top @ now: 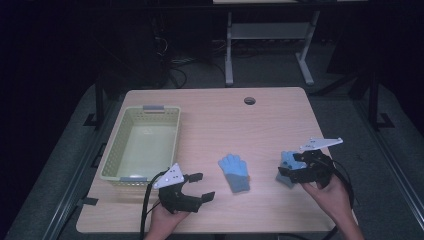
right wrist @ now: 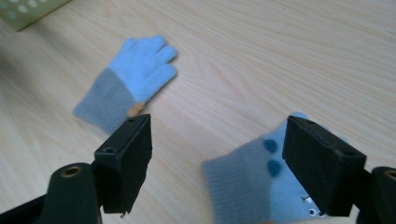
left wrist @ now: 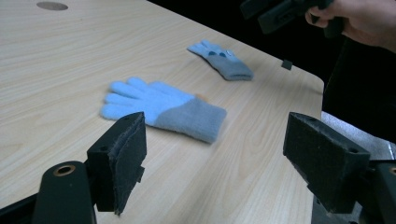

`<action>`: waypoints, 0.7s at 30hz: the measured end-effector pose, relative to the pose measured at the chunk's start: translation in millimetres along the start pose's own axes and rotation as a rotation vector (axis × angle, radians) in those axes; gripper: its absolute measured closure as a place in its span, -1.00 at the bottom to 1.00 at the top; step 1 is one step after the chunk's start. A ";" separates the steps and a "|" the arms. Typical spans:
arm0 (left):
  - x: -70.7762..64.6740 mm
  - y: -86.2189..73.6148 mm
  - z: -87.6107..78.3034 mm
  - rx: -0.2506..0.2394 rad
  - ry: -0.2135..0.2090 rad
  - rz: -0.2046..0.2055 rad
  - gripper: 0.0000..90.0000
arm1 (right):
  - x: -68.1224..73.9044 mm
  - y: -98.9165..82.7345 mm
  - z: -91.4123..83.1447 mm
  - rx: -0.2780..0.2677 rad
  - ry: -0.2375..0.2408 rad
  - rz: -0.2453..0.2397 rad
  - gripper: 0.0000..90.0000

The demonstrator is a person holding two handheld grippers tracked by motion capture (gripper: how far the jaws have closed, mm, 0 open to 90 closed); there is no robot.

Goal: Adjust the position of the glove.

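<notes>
Both blue gloves lie on the table, none in the basket yet. My right gripper hovers wide open over one glove; my left gripper, open and empty, faces the other glove.

Two knit gloves, light blue with grey cuffs, first glove lay flat mid-worktop, fingers spread, pointing away from the person, second glove lay flat well to its right, dark blue dots on its palm, cuff towards the person.
</notes>
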State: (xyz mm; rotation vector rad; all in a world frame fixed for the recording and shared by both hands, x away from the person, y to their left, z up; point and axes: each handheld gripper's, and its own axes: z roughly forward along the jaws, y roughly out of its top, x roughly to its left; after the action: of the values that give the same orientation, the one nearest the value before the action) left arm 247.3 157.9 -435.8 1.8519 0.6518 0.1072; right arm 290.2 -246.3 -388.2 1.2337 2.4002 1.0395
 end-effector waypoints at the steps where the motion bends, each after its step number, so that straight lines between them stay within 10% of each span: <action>1: -0.8 -0.5 0.4 -0.006 -0.001 -0.008 -0.53 | -3.6 1.9 1.2 0.015 -0.017 0.007 -0.47; 21: 0.9 -0.8 -0.3 -0.015 0.002 -0.009 -0.53 | -34.0 12.8 11.5 0.101 -0.061 0.061 -0.47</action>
State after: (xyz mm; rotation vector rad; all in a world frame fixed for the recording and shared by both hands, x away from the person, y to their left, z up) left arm 247.7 158.7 -436.6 1.8347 0.6592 0.1073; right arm 324.6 -262.5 -390.8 1.3601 2.4087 0.8939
